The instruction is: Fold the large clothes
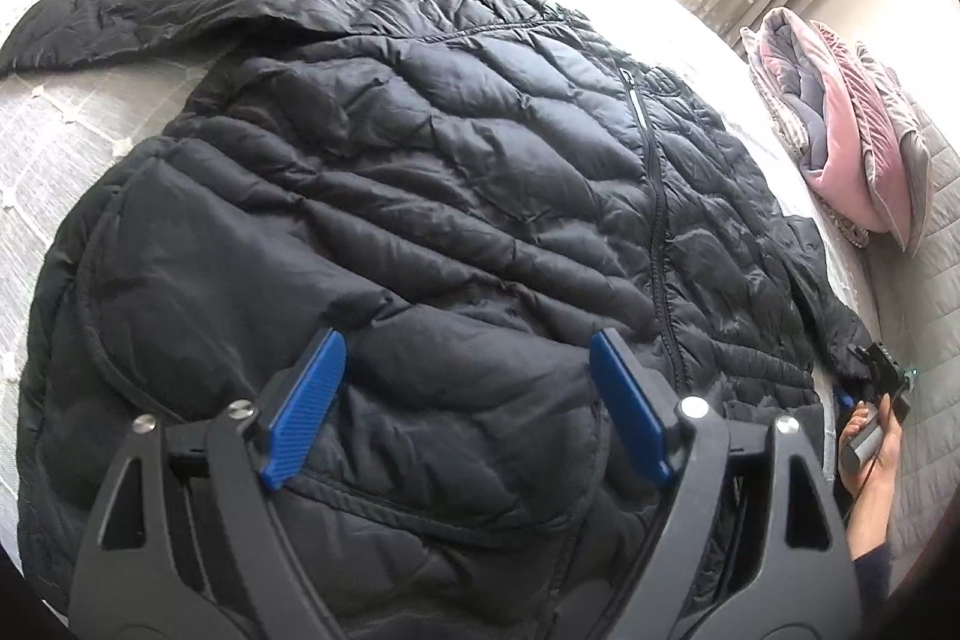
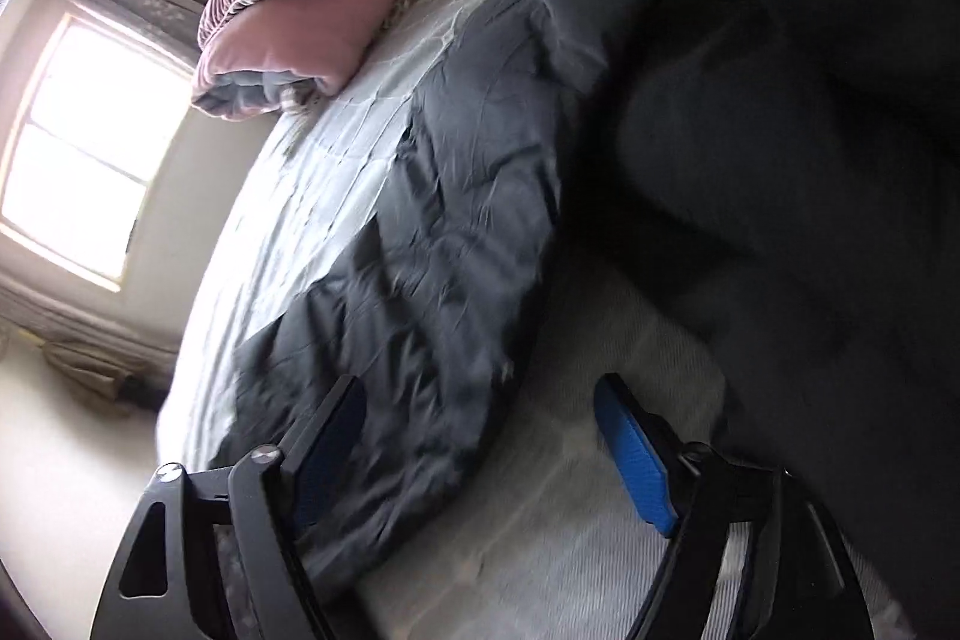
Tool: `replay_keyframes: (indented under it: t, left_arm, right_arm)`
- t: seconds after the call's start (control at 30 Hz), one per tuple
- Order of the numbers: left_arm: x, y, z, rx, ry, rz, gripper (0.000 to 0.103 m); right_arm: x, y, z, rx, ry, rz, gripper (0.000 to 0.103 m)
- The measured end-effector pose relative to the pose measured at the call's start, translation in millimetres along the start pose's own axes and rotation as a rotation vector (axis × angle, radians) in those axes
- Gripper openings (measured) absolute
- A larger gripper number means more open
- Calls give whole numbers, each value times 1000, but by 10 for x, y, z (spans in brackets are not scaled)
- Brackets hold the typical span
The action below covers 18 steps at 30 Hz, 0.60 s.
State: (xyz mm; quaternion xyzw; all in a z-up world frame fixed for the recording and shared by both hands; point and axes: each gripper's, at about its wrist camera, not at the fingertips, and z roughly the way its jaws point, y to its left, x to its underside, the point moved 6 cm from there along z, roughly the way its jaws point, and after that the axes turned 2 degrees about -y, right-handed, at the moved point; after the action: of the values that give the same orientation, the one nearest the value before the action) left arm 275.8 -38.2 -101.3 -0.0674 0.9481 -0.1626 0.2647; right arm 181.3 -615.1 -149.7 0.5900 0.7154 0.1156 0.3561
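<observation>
A pale quilted bedspread (image 1: 54, 148) covers the bed in front of me, with a bright window (image 2: 90, 142) and curtains on the far wall. The black puffer jacket (image 1: 450, 196) lies spread flat across the bed, zipper (image 1: 657, 220) up, one sleeve (image 1: 150, 4) stretched to the far left. A folded pink and grey quilt (image 1: 852, 148) sits at the far right of the bed, well apart from the jacket.

My left gripper (image 1: 465, 388) hangs over the jacket's near hem, blue pads spread wide with nothing pinched. My right gripper (image 2: 480, 442) is at the jacket's right sleeve (image 2: 420, 244); the view is blurred, but its pads look parted, the sleeve's cuff end lying between them and unpinched. My right hand (image 1: 873, 448) shows at the bed's near right edge.
</observation>
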Motion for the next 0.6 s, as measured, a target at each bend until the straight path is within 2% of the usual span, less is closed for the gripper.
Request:
replay_keyframes:
  t: [0.03,0.07,0.1,0.13,0.17,0.23,0.3,0.4,0.53,0.6]
  left_arm:
    - [1,2,7,-4,3,3,84]
    - [8,-1,22,-7,10,7,84]
    - [8,0,33,-9,13,11,84]
    - [9,-1,40,-11,17,20,84]
    - [8,-2,41,-10,19,27,84]
    - [-5,8,29,-1,19,27,84]
    - [-8,9,17,22,30,14,84]
    - [-18,8,20,48,39,18,84]
    - [-27,-15,11,69,45,35,84]
    - [-51,-3,-9,83,43,29,84]
  right_arm:
    - [-31,7,37,25,1,-11,61]
    - [-48,5,70,55,2,-15,42]
    - [-68,6,92,73,4,-18,15]
    - [-85,27,129,82,15,-32,10]
    - [-117,64,129,96,14,-50,8]
    - [-210,168,-18,105,-67,-82,6]
    - [-321,404,-275,123,-169,-185,5]
    - [-431,737,-591,173,-260,-317,4]
    - [-566,943,-872,203,-328,-342,4]
    - [-576,1087,-978,188,-360,-383,4]
